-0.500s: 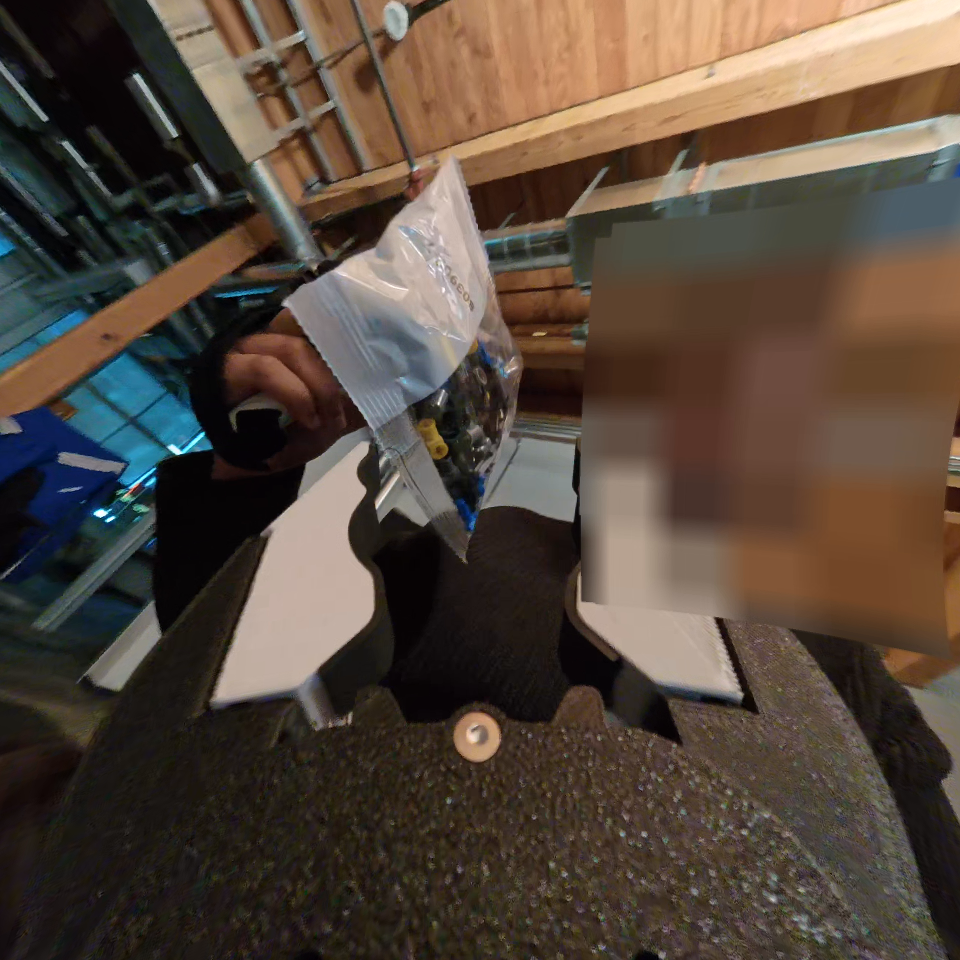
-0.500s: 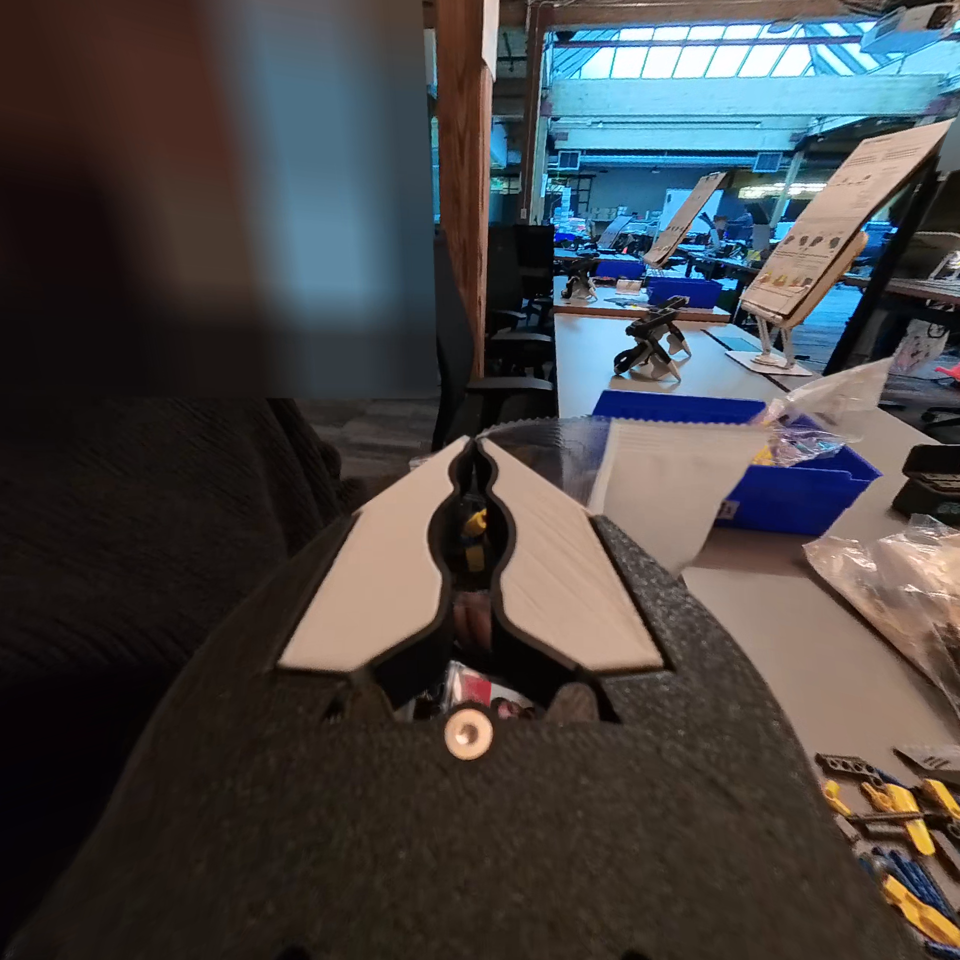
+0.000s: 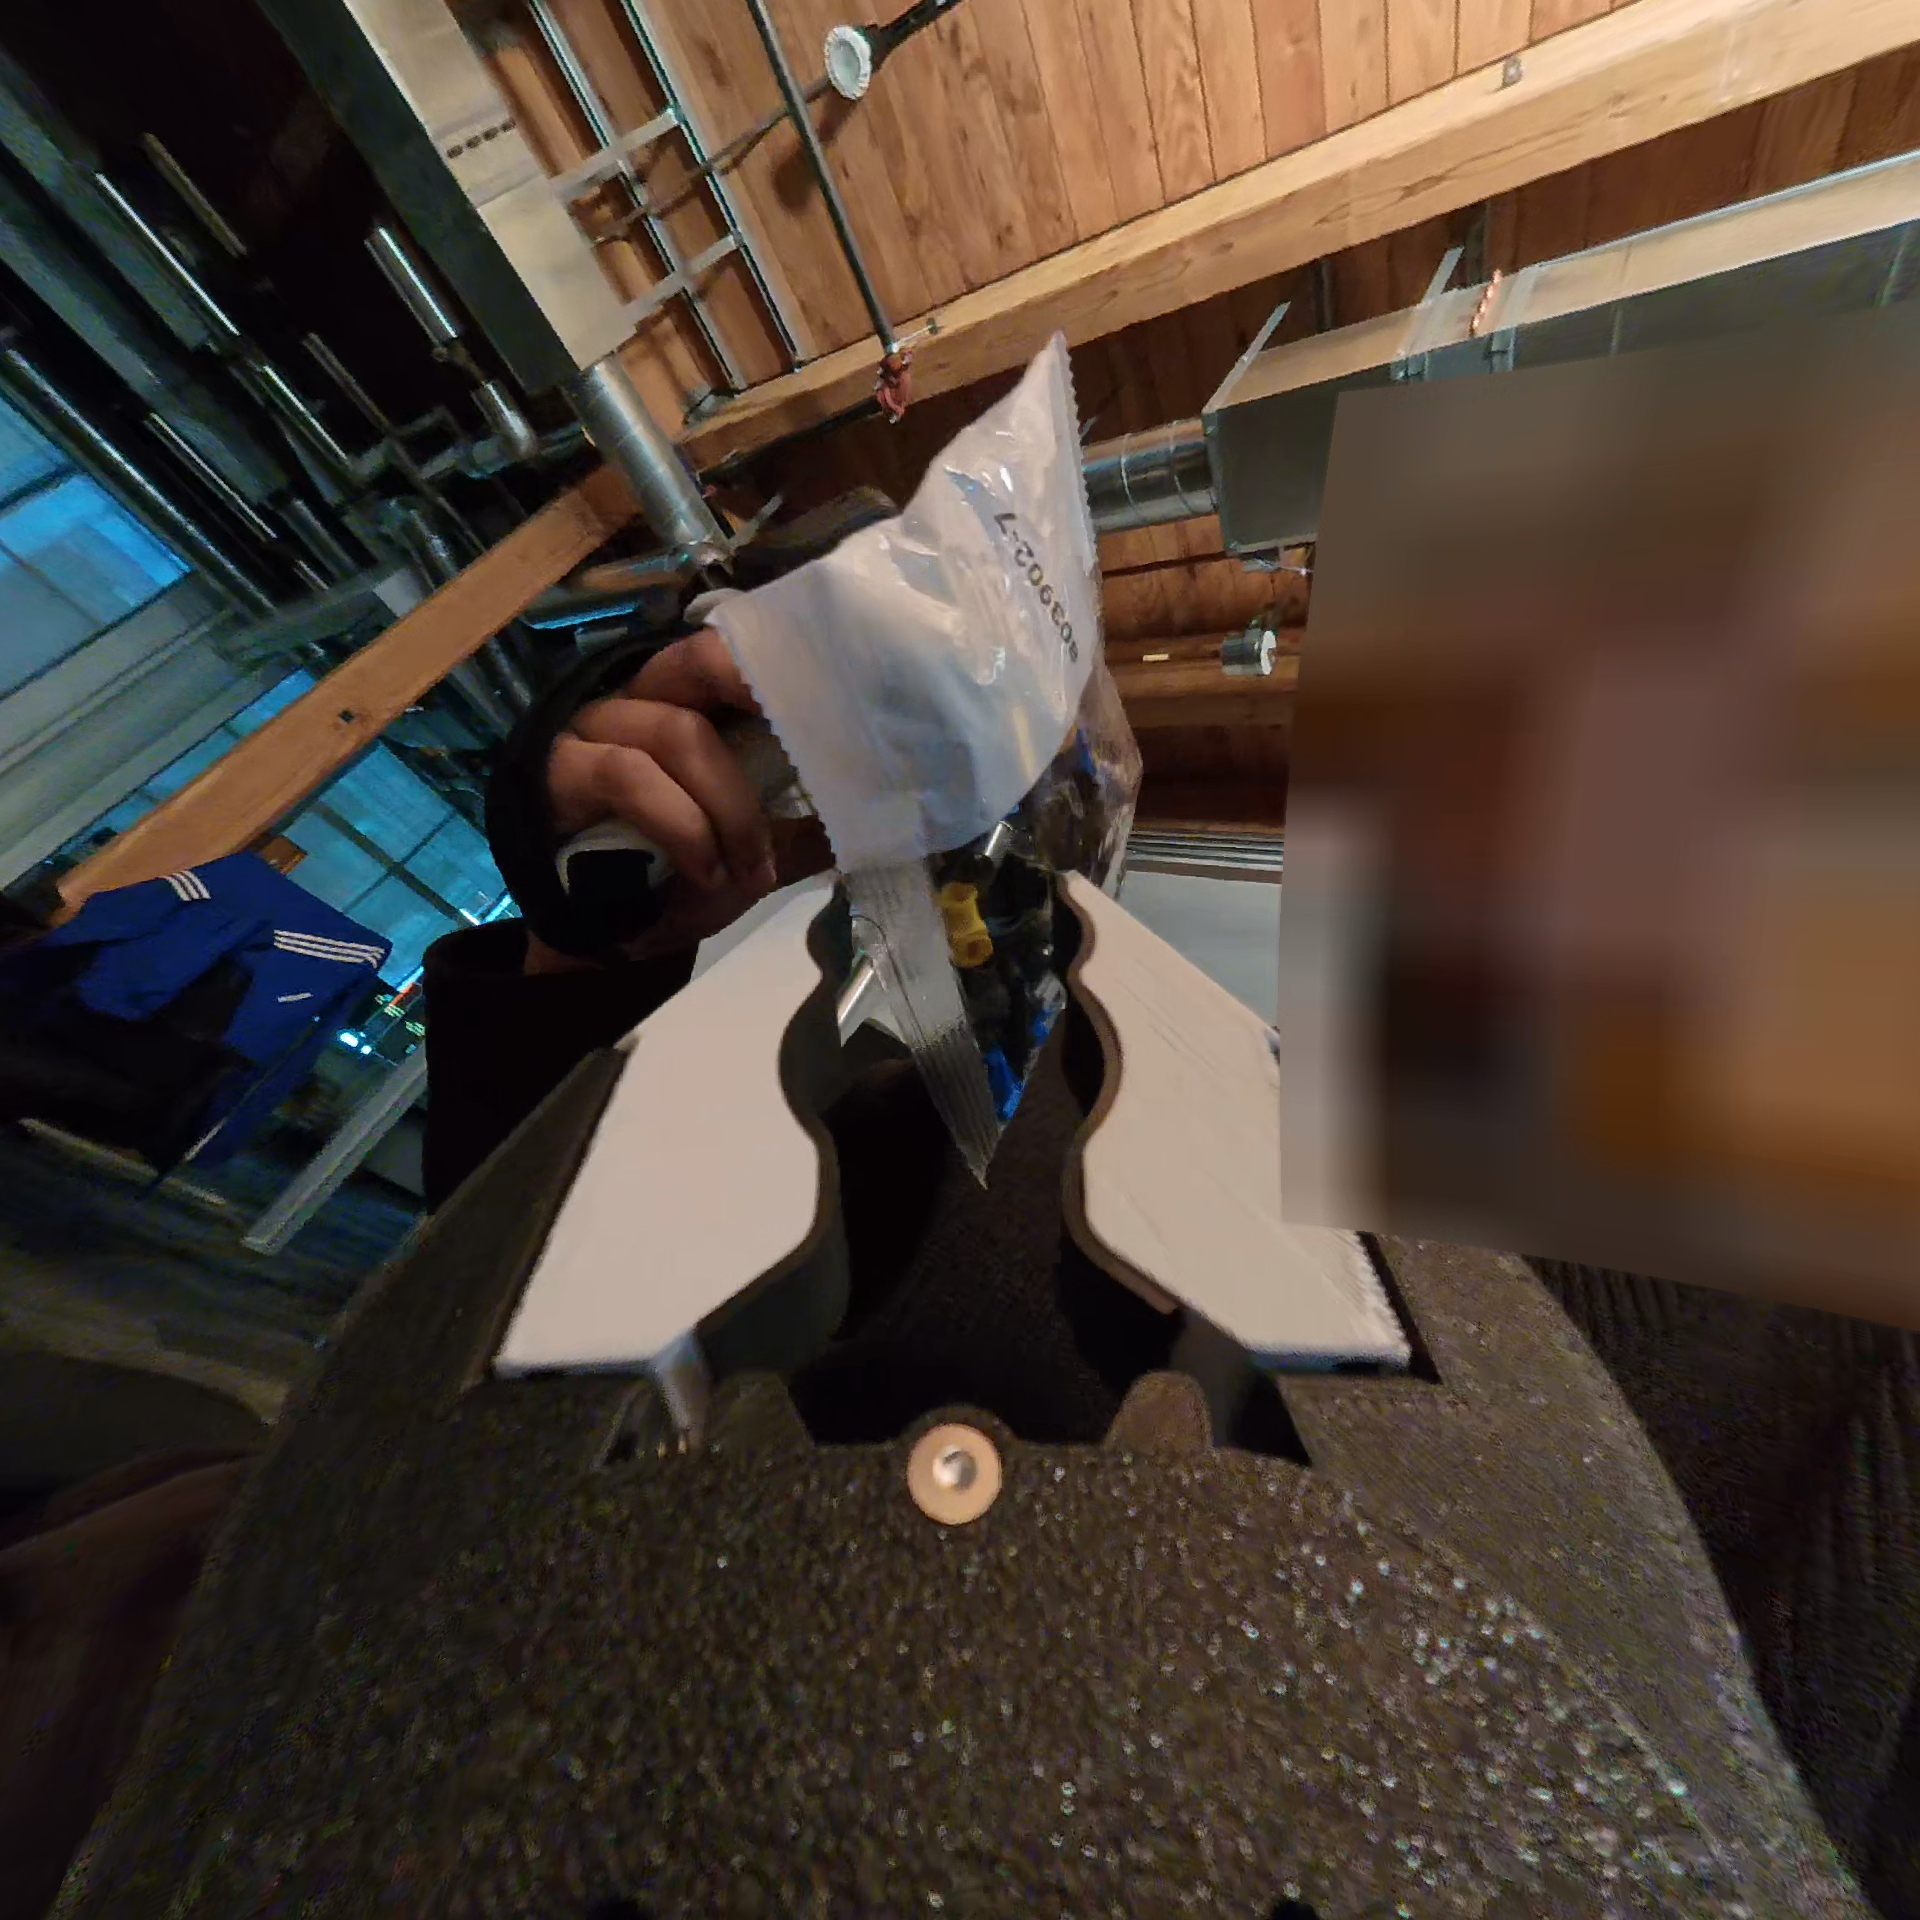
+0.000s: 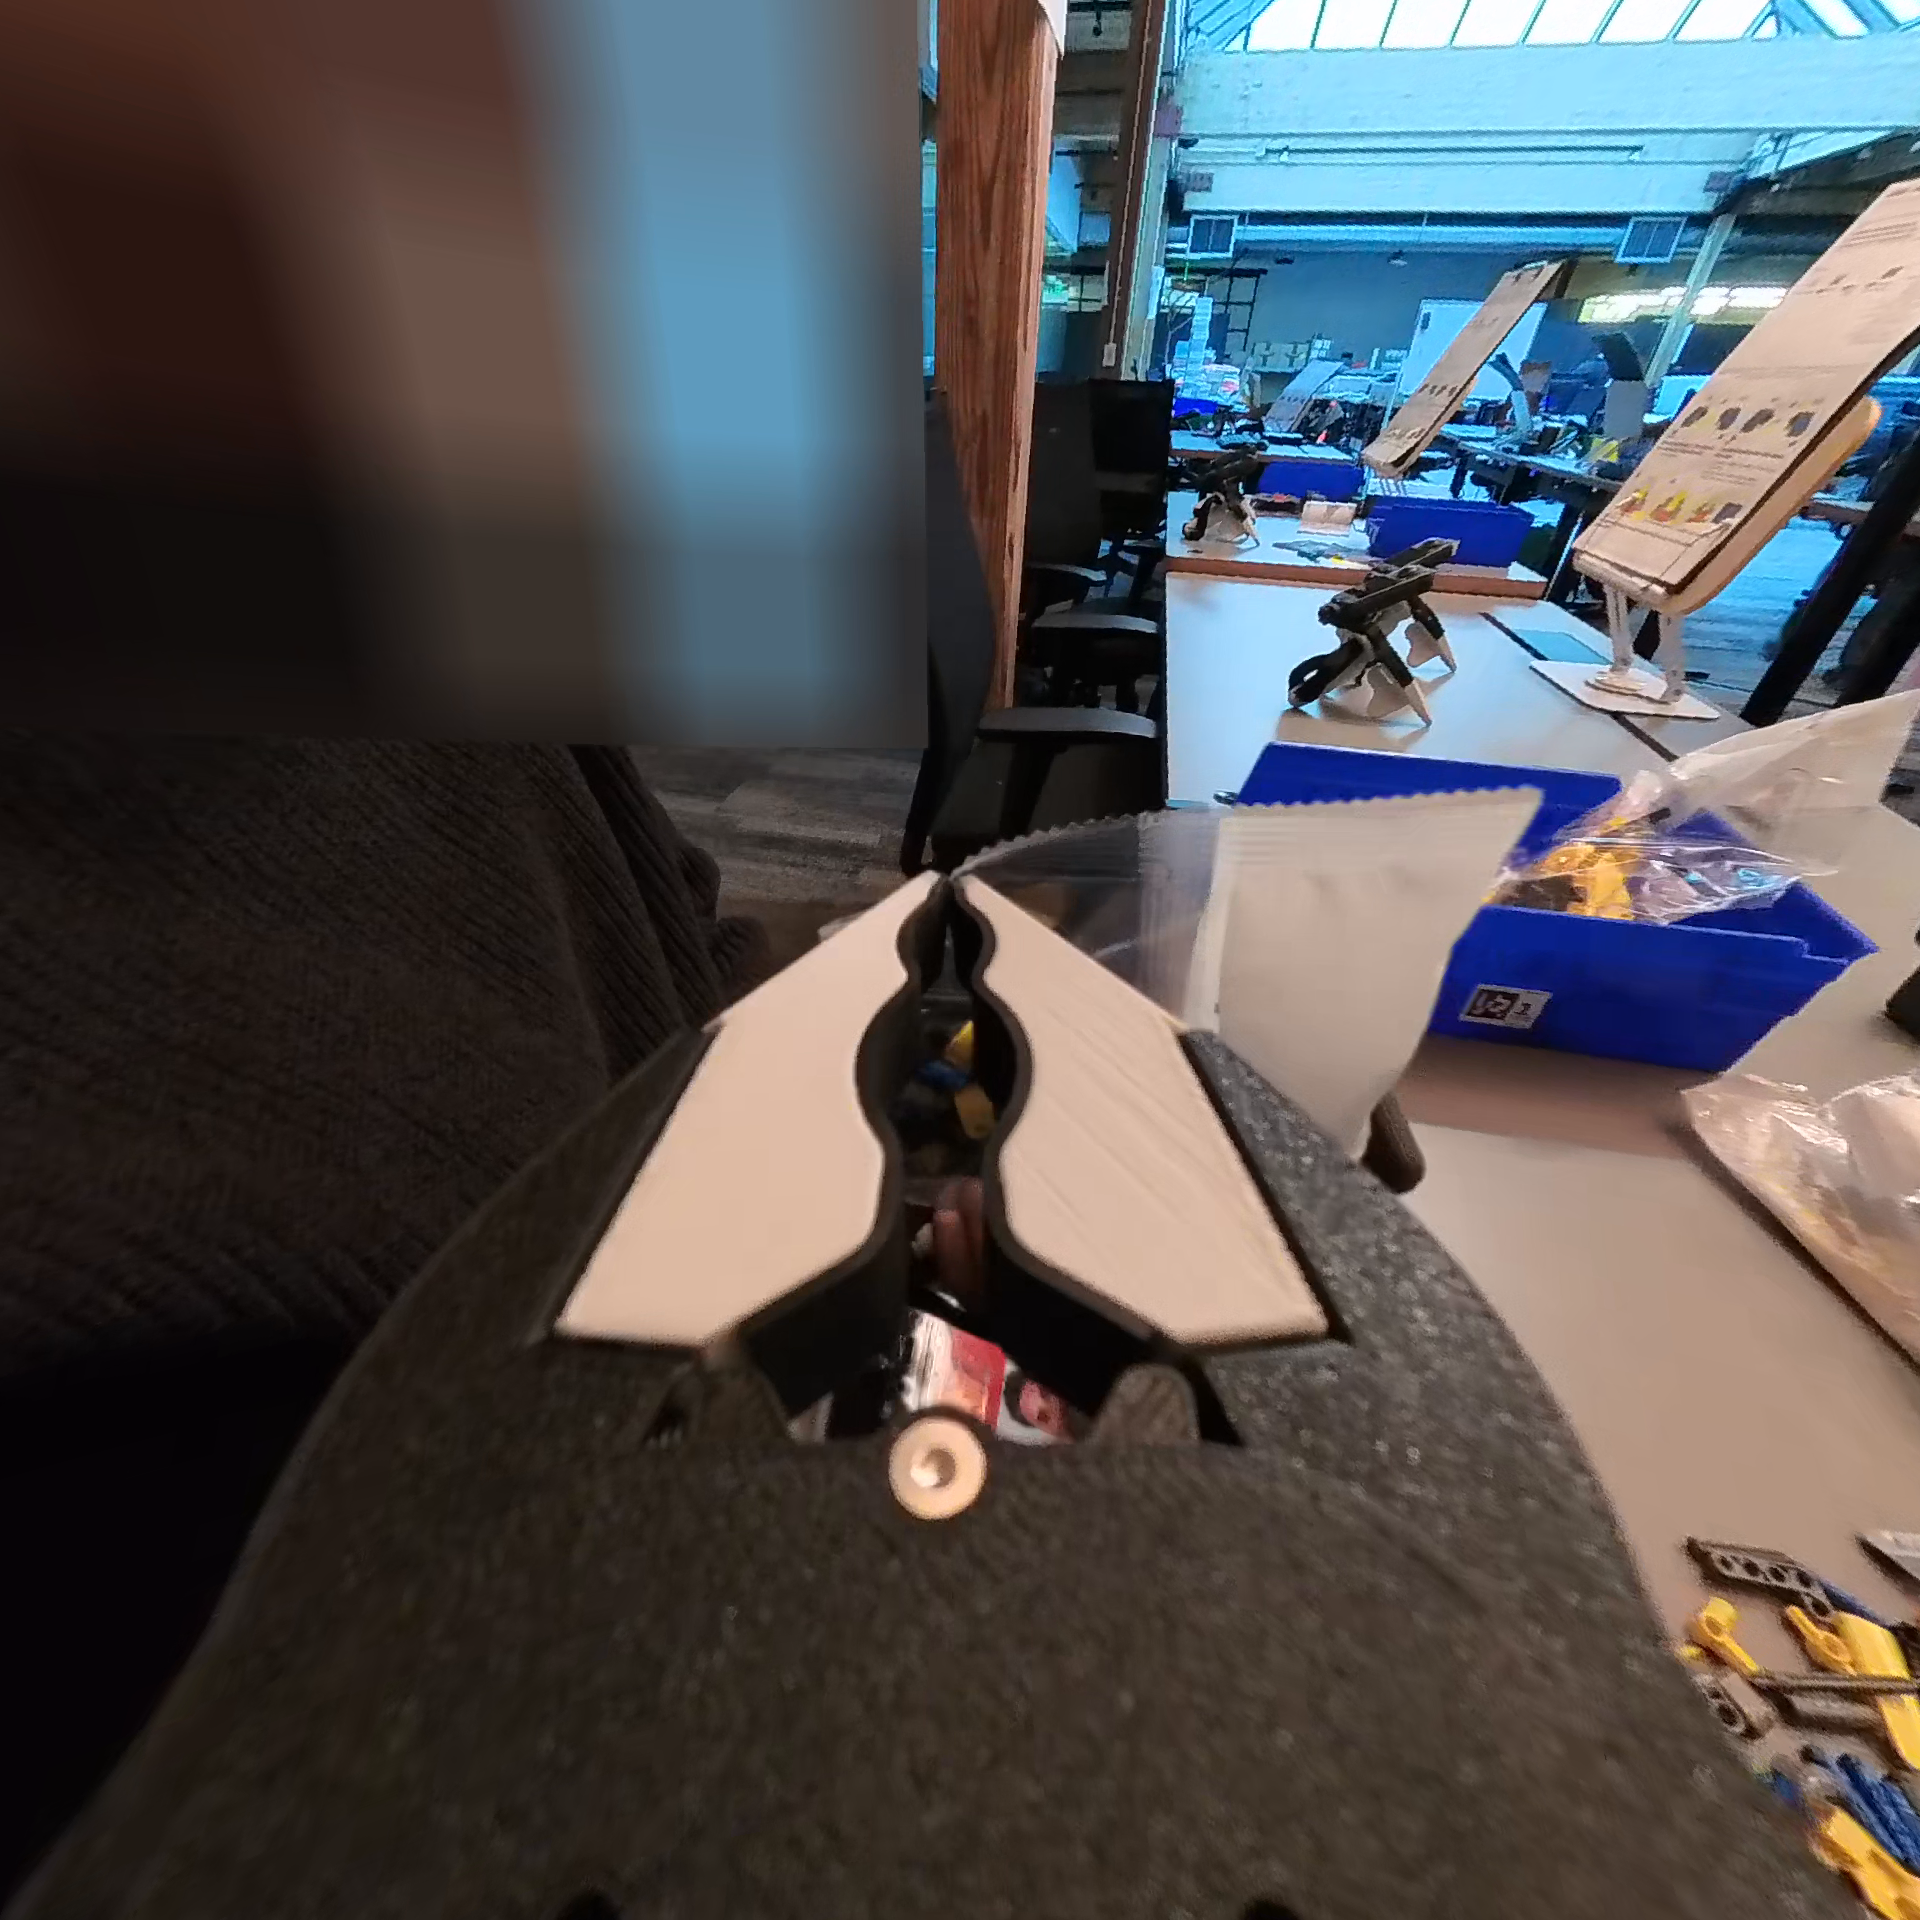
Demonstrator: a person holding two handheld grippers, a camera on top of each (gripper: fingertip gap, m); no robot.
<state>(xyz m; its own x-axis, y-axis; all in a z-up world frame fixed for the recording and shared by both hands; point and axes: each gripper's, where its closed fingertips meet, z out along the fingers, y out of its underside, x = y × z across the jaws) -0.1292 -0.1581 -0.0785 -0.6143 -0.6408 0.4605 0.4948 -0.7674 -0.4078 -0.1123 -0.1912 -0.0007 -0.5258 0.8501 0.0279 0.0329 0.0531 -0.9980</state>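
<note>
Two grippers are in use, both working on one plastic bag [image 3: 940,665] of small parts. The right gripper [image 4: 948,883] has its jaws clenched at the tips on the bag's clear serrated edge; the white panel of the bag stands out to the right of the fingers, and coloured parts show through the gap behind the closed tips. In the left wrist view the same bag hangs in the air from that far gripper, with a hand [image 3: 665,779] wrapped round its grip.

The left gripper [image 3: 948,904] has its jaws spread apart. The lower clear part of the bag, with a yellow part [image 3: 961,920] and blue and black pieces inside, hangs down between the white fingers [image 3: 686,1164]. Whether either finger touches the bag cannot be told; the bag's lower corner reaches down into the gap.

Outward in the right wrist view, a blue bin [image 4: 1652,966] stands on the grey bench [image 4: 1558,1288], holding another clear bag with yellow parts [image 4: 1652,873]. A further crumpled bag [image 4: 1829,1174] lies at the right edge of the bench. Loose yellow, black and blue pieces [image 4: 1829,1673] lie scattered at the lower right. Farther back a spare gripper on a stand [image 4: 1366,649] and a tilted board on a stand [image 4: 1745,457] are on the bench.
</note>
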